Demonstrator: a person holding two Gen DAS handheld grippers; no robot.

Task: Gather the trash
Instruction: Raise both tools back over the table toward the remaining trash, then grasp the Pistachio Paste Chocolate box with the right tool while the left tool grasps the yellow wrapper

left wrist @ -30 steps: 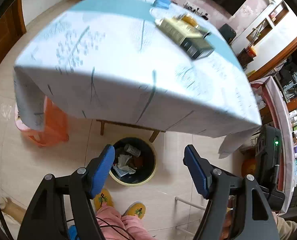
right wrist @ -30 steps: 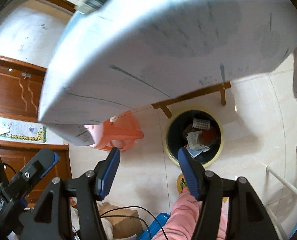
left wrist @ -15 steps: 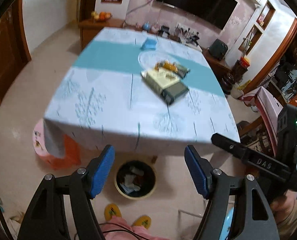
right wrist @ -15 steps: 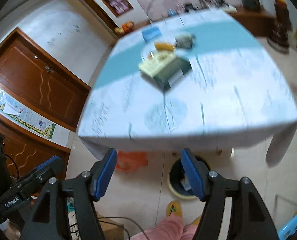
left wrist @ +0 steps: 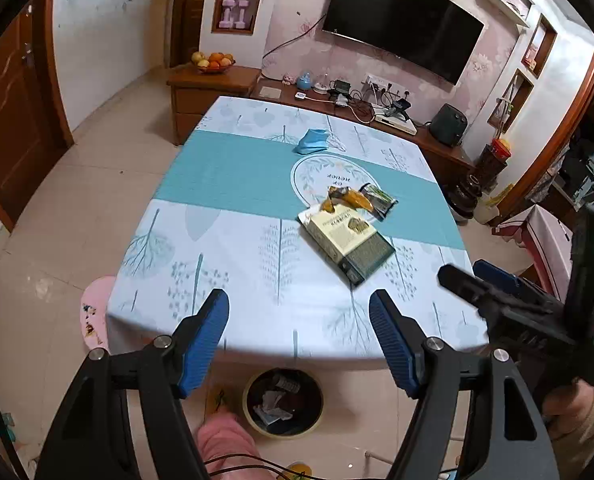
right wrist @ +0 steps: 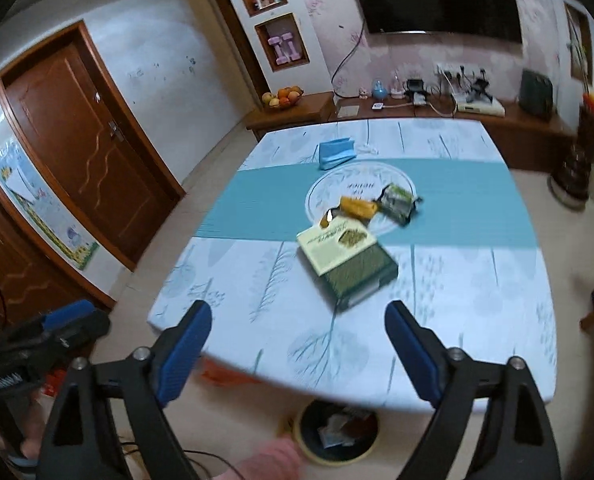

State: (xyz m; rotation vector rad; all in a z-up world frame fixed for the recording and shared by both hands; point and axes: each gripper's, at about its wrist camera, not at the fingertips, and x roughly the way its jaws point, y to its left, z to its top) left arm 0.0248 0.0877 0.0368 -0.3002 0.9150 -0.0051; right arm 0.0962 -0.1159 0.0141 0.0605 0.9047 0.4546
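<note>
Left wrist view takes in the whole table [left wrist: 217, 264], its trash gathered near the middle where either claw could reach: a green-and-cream box [left wrist: 347, 242] lying flat, an orange wrapper [left wrist: 347, 198] and a dark green wrapper [left wrist: 379, 200] touching its far end, a blue mask [left wrist: 313, 141] farther back. The bin [left wrist: 283, 402] sits on the floor under the near edge (handy for dropping), half covered by the cloth overhang. The left gripper [left wrist: 299, 340] hangs open and empty. The right gripper [right wrist: 299, 350] is opening, nothing between its jaws. Box lettering is too small to read; the bin's contents are a jumble.
</note>
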